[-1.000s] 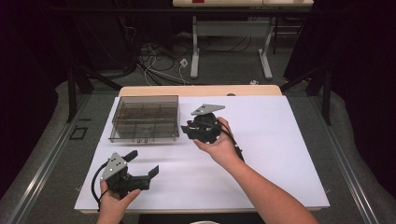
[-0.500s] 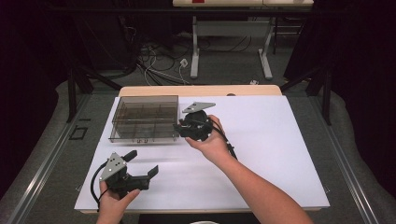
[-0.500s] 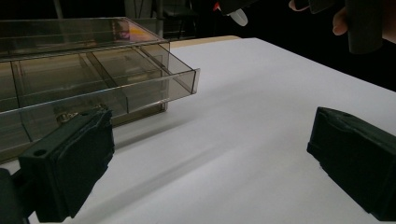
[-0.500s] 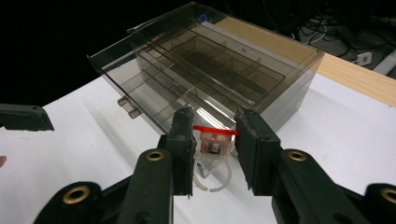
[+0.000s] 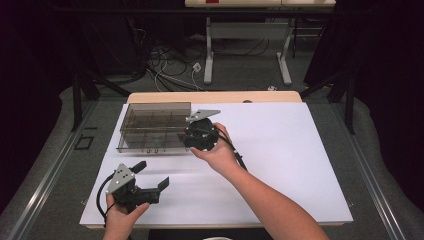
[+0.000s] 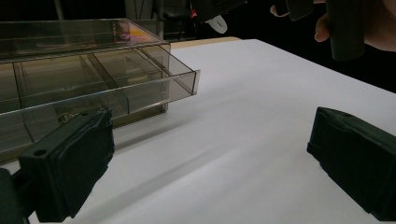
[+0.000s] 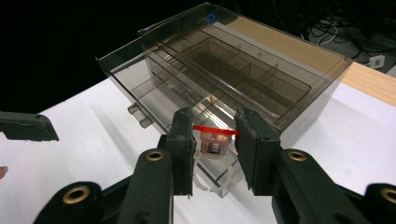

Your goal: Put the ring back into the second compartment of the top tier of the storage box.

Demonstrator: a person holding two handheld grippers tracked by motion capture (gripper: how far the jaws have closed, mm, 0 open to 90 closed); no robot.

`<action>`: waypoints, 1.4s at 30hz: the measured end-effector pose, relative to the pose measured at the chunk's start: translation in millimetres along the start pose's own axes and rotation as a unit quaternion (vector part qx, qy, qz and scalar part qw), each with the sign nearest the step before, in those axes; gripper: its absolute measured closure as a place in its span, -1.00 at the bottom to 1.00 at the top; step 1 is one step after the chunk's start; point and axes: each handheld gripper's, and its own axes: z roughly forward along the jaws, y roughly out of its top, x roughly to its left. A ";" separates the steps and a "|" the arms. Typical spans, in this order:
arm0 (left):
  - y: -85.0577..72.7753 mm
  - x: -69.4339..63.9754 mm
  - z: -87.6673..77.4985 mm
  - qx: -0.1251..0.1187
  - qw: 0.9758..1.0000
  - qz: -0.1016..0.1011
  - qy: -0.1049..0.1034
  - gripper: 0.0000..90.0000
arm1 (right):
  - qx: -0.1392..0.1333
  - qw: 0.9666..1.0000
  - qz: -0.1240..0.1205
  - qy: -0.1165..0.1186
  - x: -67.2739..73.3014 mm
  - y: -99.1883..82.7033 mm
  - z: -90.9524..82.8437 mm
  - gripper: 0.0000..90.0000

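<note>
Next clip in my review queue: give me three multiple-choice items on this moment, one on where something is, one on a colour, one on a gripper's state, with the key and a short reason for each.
1. Where does the compartment box sit on the white sheet?
A. far left part
B. near right corner
C. dead centre

2. What colour is the strip on the small item between the right gripper's jaws?
A. green
B. red
C. blue

3. How do the left gripper's jaws stand?
A. shut on a box
B. shut on nothing
C. wide apart, nothing between them

Key: 1 A, the high view shows it at the sheet's far left; 2 B, the right gripper view shows a red strip; 3 C, the left gripper view shows bare sheet between them.
</note>
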 end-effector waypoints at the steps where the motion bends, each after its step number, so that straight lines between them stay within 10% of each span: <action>1: 0.0 0.0 0.1 0.000 1.000 0.000 0.000 -0.99 | 0.000 1.000 0.001 0.001 0.4 0.7 1.2 0.52; 42: -2.0 4.5 -7.1 -0.004 1.000 -0.008 0.007 -0.99 | -0.015 0.999 -0.011 0.025 20.5 16.0 48.8 0.52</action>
